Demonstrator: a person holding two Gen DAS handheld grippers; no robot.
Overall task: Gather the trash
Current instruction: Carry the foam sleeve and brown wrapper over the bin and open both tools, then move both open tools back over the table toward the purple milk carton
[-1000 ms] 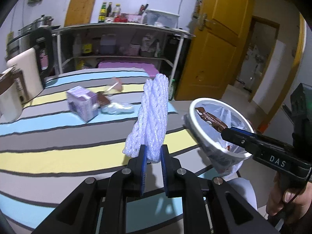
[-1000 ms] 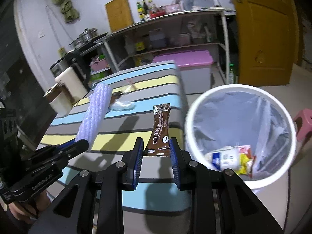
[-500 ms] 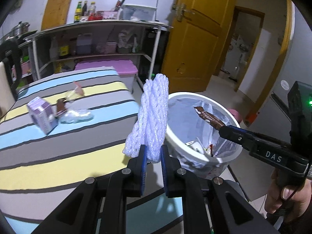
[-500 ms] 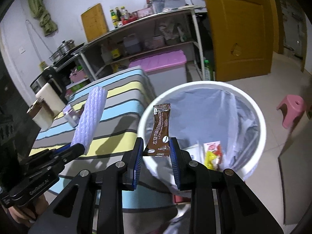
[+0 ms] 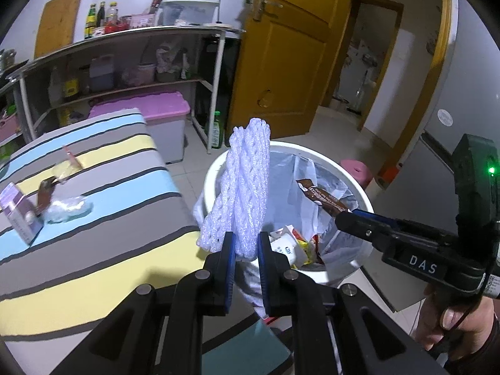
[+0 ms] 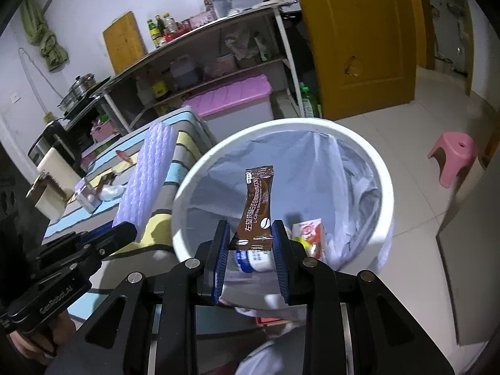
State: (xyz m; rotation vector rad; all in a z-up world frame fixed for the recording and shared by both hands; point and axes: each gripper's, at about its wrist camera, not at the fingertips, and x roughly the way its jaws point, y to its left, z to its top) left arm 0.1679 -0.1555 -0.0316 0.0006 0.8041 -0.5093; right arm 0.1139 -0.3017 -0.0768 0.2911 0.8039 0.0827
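The round white plastic bin (image 6: 386,193) with its clear liner stands open-mouthed, with packets only at the bottom. The striped table's (image 5: 103,234) edge crowds its left rim. Bare tiled floor (image 6: 415,118) lies open toward the pink stool (image 6: 454,156).

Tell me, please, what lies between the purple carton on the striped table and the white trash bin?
In the left wrist view, a crumpled clear plastic wrapper lies on the striped table beside the purple carton; then bare cloth runs to the white trash bin.

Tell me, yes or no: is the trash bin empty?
No. The trash bin already holds wrappers and a small carton at its bottom.
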